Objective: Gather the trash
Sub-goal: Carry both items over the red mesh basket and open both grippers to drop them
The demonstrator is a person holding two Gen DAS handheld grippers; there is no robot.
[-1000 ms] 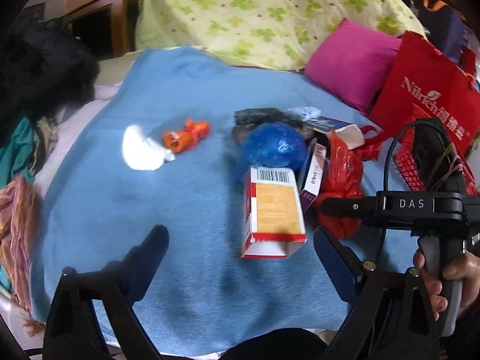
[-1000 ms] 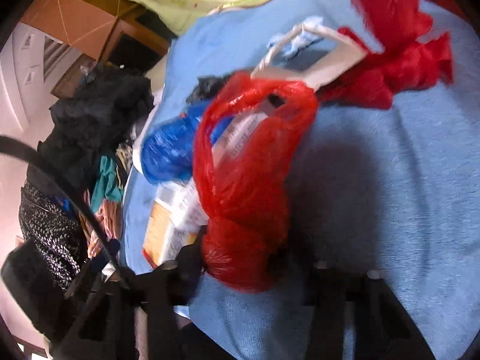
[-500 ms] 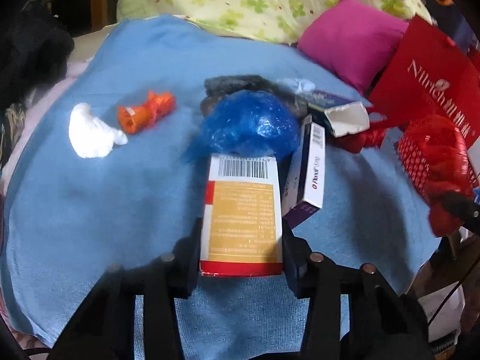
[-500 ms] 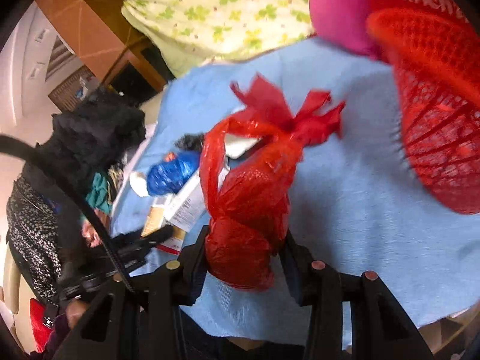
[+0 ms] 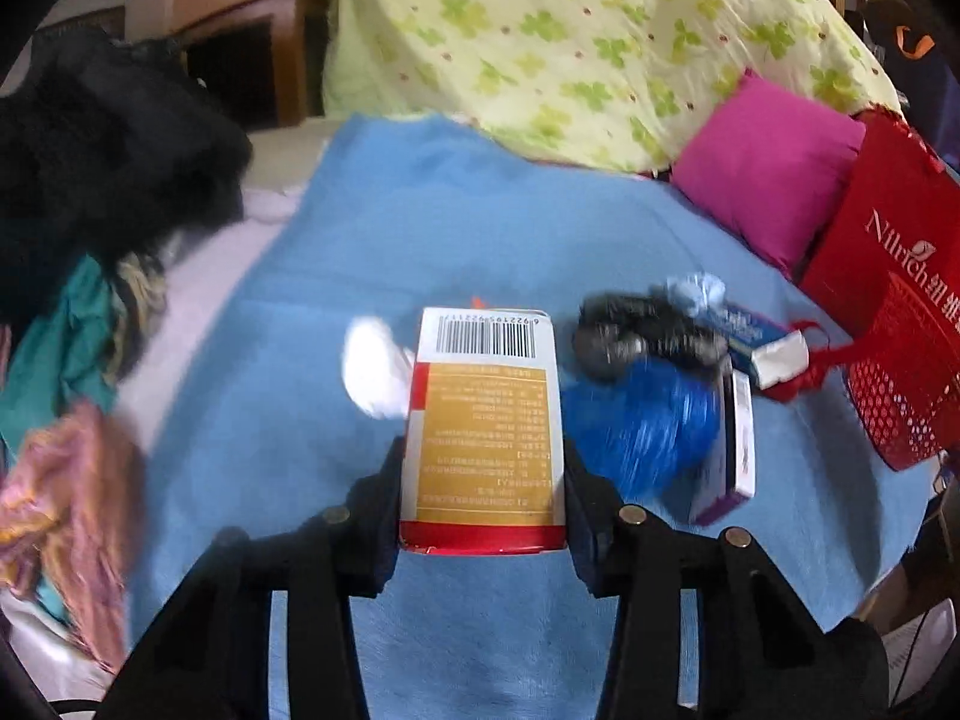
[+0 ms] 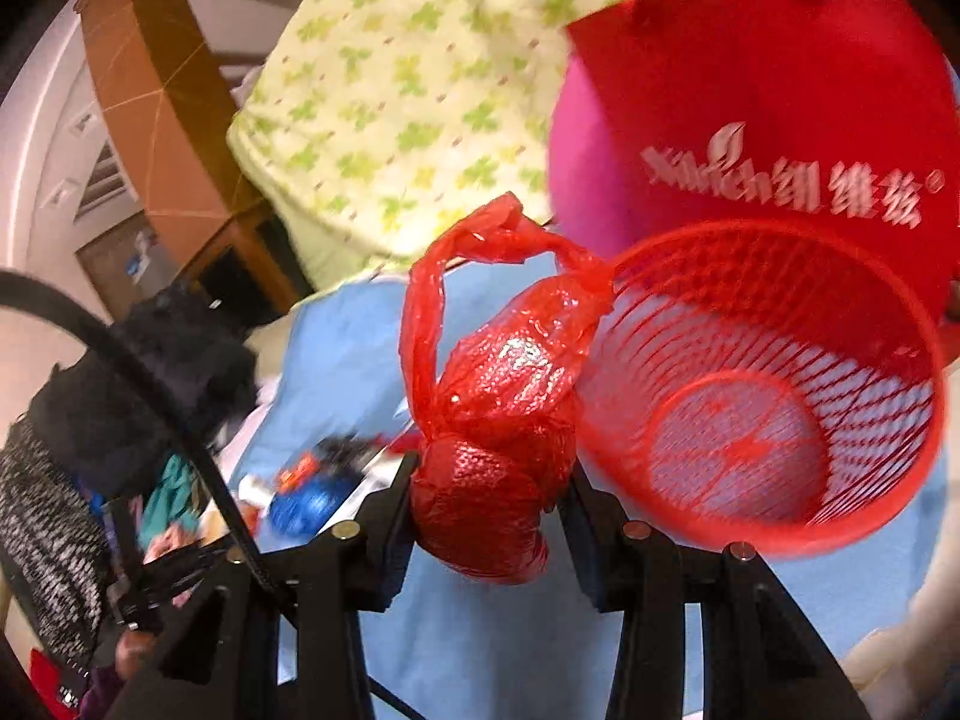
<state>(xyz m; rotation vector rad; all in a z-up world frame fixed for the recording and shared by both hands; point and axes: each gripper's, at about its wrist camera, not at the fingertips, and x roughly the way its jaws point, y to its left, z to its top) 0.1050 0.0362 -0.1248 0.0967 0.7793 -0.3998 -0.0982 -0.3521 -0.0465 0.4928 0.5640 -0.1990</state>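
Gripping box (image 5: 485, 426), left gripper (image 5: 483, 480) clamped mid-blanket (image 5: 384, 228); right gripper (image 6: 489, 516) squeezing red bag (image 6: 498, 420) beside basket (image 6: 774, 384) rim.

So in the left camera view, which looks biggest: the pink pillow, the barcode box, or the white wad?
1. Pink pillow and barcode box: alike, and the box is far nearer, so unranked.
2. White wad: smallest.

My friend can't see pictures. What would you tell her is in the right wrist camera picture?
The right gripper is shut on a knotted red plastic bag, holding it beside the open mouth of a red mesh basket. Behind are a blue blanket, a green clover-print quilt and a red shopping bag.
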